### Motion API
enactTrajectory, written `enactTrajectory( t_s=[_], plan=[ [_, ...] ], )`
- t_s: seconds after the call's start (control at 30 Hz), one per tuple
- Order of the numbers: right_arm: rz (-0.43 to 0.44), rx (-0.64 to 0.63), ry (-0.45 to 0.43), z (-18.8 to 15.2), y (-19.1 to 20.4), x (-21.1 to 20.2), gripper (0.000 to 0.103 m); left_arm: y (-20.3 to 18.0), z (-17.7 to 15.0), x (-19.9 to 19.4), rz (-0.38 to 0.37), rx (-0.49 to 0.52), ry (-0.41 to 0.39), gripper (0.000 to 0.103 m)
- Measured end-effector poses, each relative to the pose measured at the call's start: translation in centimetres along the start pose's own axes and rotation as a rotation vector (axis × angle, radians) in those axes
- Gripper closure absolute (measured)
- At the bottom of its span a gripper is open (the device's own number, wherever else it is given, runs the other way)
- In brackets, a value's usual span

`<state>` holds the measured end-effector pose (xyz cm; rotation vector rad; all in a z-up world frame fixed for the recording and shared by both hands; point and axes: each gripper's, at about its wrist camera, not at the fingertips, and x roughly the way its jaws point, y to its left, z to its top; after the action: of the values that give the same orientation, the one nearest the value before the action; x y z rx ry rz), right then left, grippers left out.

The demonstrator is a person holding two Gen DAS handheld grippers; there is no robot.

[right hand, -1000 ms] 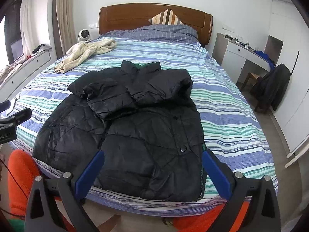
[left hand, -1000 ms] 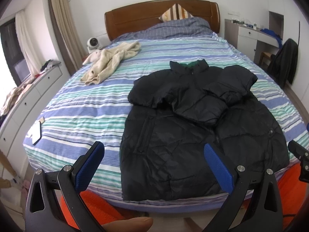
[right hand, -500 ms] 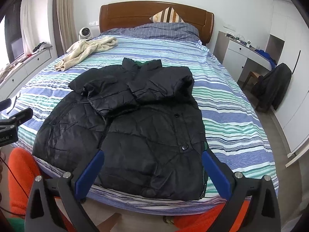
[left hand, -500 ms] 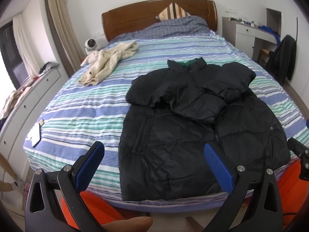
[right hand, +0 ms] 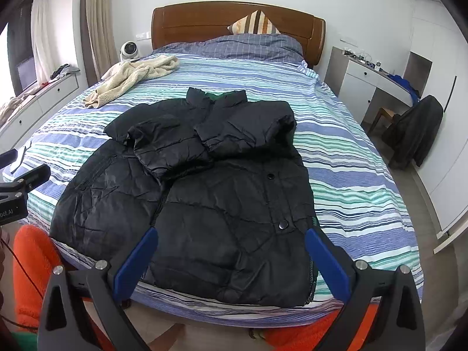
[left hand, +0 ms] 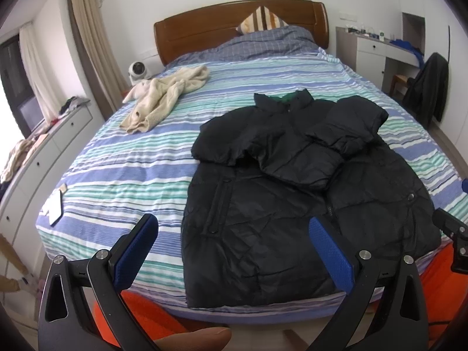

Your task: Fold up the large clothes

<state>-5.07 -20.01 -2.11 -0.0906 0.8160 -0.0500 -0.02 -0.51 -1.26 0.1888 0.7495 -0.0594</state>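
A black puffer jacket (left hand: 292, 193) lies flat on the striped bed (left hand: 122, 163), hem at the near edge, both sleeves folded in across the chest. It also shows in the right wrist view (right hand: 204, 193). My left gripper (left hand: 234, 248) is open and empty, held above the hem near the jacket's left corner. My right gripper (right hand: 231, 260) is open and empty, above the hem near the jacket's right side. A cream fleece garment (left hand: 166, 99) lies crumpled at the far left of the bed (right hand: 351, 158), and it shows in the right wrist view (right hand: 131, 79) too.
A wooden headboard (left hand: 234, 23) and pillows stand at the far end. White drawers (left hand: 38, 158) run along the left. A desk and a chair with a dark coat (right hand: 415, 131) stand at the right. A small card (left hand: 55, 207) lies at the bed's left edge.
Both grippers have drifted slightly closer and lower toward the jacket's hem. The jacket has not moved.
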Motion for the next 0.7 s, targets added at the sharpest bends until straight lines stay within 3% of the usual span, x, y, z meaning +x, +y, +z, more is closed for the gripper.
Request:
enactTrajectory(
  t_s=[0.63, 0.7],
  plan=[
    [0.013, 0.006, -0.004, -0.45, 0.21, -0.33, 0.0, 0.13, -0.1, -0.26, 0.006, 0.006, 0.003, 0.0],
    [0.01, 0.011, -0.011, -0.47, 0.13, -0.41, 0.0, 0.24, -0.26, -0.58, -0.022, -0.006, -0.021, 0.0]
  ],
)
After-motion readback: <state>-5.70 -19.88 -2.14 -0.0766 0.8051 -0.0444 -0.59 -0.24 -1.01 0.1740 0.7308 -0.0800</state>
